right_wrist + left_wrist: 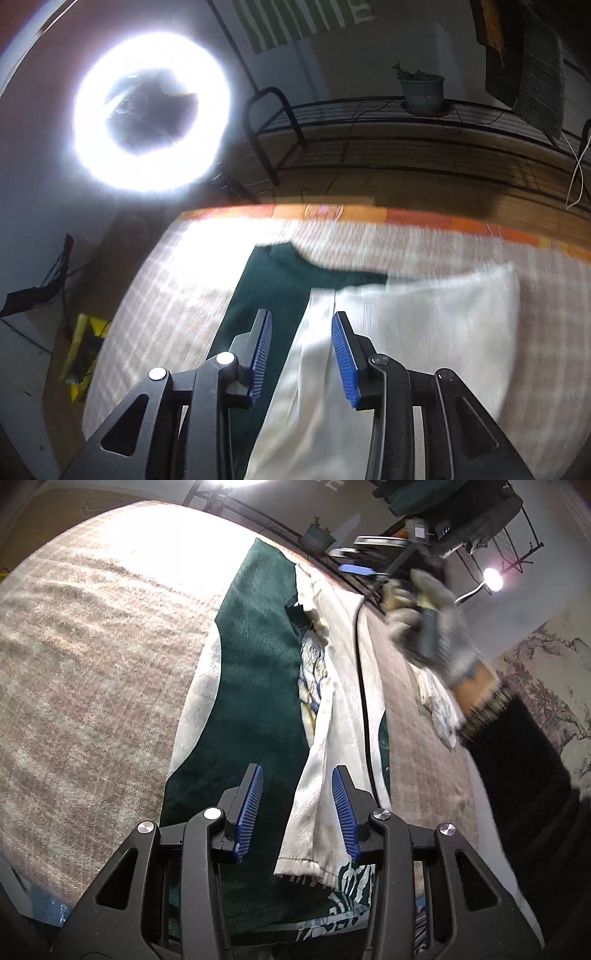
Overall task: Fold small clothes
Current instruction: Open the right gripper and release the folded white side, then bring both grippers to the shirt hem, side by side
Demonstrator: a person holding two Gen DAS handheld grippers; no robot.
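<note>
Folding well means squaring edges — my left fingers [297, 808] hang parted over the cream sleeve [314, 812], right fingers [301, 356] released — regrip the green garment [258, 664] evenly.

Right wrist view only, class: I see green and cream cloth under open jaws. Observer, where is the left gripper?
Observer: The left gripper hangs over the garment near its hem, jaws open, with a cream fold between them, ungripped.
Operator: Is anything lying across the cloth?
Observer: A thin black line, perhaps a cable, runs along the cream part.
Operator: Any print?
Observer: Yes, a blue and gold print beside the green panel.
</note>
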